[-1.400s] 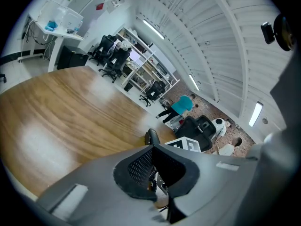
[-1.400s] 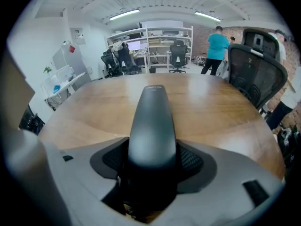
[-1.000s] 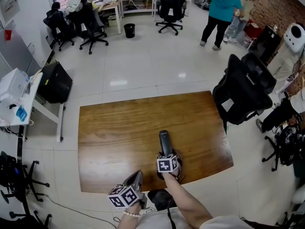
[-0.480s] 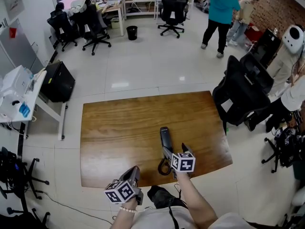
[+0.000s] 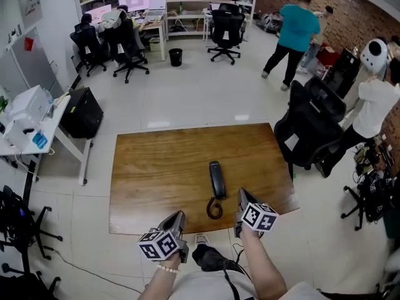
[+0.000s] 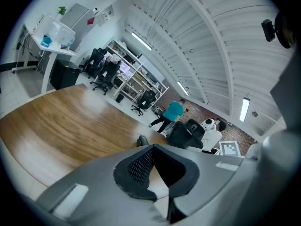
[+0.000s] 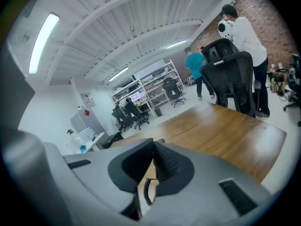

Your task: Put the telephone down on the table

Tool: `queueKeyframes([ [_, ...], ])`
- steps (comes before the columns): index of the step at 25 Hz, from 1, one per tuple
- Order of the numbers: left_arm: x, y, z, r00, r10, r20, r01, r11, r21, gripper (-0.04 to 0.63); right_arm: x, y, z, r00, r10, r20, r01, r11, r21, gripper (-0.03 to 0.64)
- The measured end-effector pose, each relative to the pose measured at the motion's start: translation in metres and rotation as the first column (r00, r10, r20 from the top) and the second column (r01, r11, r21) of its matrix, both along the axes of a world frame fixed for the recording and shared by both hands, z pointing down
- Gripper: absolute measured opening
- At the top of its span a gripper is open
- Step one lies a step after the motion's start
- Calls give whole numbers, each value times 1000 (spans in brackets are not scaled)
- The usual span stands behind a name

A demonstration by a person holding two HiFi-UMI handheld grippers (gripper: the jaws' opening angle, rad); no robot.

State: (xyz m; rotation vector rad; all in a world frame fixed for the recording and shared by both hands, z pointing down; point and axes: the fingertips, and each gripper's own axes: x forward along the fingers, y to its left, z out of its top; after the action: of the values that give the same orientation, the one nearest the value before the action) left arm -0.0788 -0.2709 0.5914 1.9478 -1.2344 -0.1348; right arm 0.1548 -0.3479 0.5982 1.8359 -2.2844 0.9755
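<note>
The black telephone handset [image 5: 217, 179] lies flat on the wooden table [image 5: 156, 167], and its coiled cord [image 5: 214, 208] loops toward the near edge. My right gripper [image 5: 241, 196] hovers just right of the cord, apart from the handset. Its jaws have just been closing and now stand shut with nothing between them. In the right gripper view the cord [image 7: 147, 192] shows below the joined fingertips. My left gripper [image 5: 179, 218] hangs over the table's near edge, left of the cord, shut and empty. The handset's end [image 6: 142, 140] peeks over its jaws in the left gripper view.
A black office chair [image 5: 312, 127] stands against the table's right side, with a person in white [image 5: 375, 105] beyond it. A white desk [image 5: 31, 124] and a black case [image 5: 81, 112] are at the left. More chairs and people stand at the back of the room.
My right gripper let go of the handset, drew back to the right toward me, and closed. The handset now rests on the table. The left gripper rose slightly.
</note>
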Motion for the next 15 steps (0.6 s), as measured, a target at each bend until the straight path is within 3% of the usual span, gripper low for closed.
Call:
queueKeyframes([
  [8, -6, 52, -37, 1000, 8, 13, -9, 995, 100, -17, -46, 88, -36, 983, -147, 106, 141, 988, 60, -3],
  [15, 1, 91, -58, 998, 36, 45, -43, 986, 159, -17, -34, 152, -58, 982, -132, 138, 122, 989, 78, -5],
])
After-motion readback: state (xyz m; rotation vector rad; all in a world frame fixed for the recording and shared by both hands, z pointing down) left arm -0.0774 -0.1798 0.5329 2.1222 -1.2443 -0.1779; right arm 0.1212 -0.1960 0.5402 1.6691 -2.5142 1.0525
